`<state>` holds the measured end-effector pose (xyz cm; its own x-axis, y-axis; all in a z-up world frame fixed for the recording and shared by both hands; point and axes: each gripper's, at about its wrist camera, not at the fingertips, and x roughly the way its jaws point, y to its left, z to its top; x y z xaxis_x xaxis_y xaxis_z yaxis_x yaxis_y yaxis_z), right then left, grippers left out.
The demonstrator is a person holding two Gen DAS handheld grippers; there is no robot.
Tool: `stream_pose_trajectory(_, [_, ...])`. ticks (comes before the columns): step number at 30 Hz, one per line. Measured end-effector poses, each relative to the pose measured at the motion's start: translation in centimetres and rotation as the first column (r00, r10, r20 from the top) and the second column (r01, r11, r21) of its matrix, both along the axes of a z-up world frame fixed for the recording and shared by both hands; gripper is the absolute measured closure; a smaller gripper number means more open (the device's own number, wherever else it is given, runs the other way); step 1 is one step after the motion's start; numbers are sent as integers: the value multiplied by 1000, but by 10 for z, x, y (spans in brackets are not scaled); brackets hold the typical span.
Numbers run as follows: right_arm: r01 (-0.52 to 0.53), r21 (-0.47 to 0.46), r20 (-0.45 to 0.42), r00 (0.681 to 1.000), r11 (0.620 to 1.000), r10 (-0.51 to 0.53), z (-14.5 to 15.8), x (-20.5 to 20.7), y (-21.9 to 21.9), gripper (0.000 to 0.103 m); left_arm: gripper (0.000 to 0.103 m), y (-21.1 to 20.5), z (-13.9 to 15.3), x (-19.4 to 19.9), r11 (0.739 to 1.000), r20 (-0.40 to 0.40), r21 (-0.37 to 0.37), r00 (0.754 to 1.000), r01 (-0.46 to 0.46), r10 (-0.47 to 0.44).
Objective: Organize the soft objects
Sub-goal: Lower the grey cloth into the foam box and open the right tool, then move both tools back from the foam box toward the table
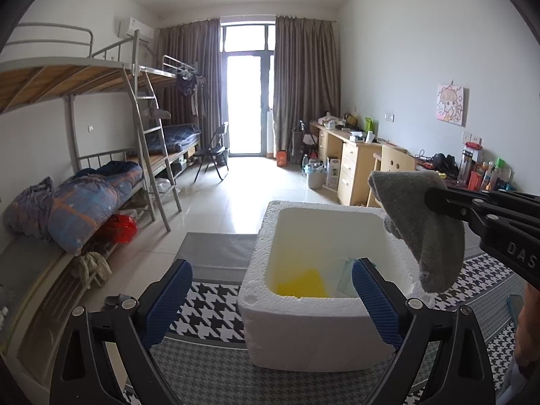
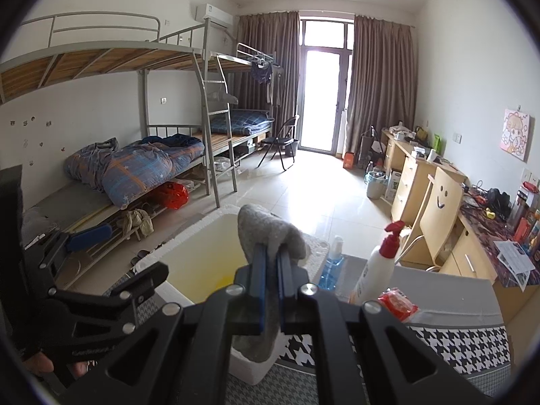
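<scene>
right fingers [image 2: 271, 263]: clamped tight on a grey sock [image 1: 418, 222], pinched mid-length, both ends flopping loose

left fingers [image 1: 270, 290]: wide apart, nothing between, parked just in front of the foam box [image 1: 303, 337]

sock position: dangling over the right rim of the box, lower end hanging about at the rim, not clearly inside yet

box contents: something yellow [image 1: 303, 283] and a pale packet on the bottom, plenty of room

risk 1: letting go right here, probably a sock draped over the rim or sliding off onto the houndstooth cloth [image 1: 209, 310] on the worktop

risk 2: dragging the tail across the light foam wall, could nudge the box

risk 3: spray bottle [image 2: 378, 263] and blue bottle [image 2: 332, 266] standing close beside the box, easy to clip on a sideways swing
</scene>
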<state>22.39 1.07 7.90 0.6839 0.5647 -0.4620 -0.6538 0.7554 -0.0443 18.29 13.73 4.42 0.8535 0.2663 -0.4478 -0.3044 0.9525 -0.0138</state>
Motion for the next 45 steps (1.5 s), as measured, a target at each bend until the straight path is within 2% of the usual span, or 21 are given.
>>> stream_pose_trajectory(26, [-3, -33, -32, 999, 999, 2, -9, 8, 36, 95, 6, 22, 2, -28, 1000, 14, 3, 1000, 13, -13])
stream_pose_trajectory(30, [-17, -35, -68, 998, 999, 15, -15, 13, 38, 95, 6, 21, 1, -28, 1000, 17, -3, 1000, 7, -7])
stream_pose_trajectory(32, [-11, -42, -76, 997, 999, 8, -17, 17, 39, 88, 6, 20, 0, -28, 1000, 15, -4, 1000, 7, -7])
stream_pose_trajectory(33, [-15, -53, -82, 997, 999, 11, -18, 19, 40, 72, 6, 20, 0, -27, 1000, 14, -2, 1000, 6, -6])
stream_pose_trajectory(34, [-25, -60, -94, 995, 998, 20, -19, 20, 41, 50, 6, 20, 0, -28, 1000, 15, -4, 1000, 5, -5])
stream_pose_trajectory(36, [-29, -67, -101, 995, 997, 22, -20, 20, 41, 33, 6, 21, 0, -28, 1000, 18, -12, 1000, 6, -6])
stream_pose_trajectory(45, [-27, -57, -59, 998, 998, 23, -14, 10, 30, 32, 6, 14, 3, -30, 1000, 19, -14, 1000, 17, -16])
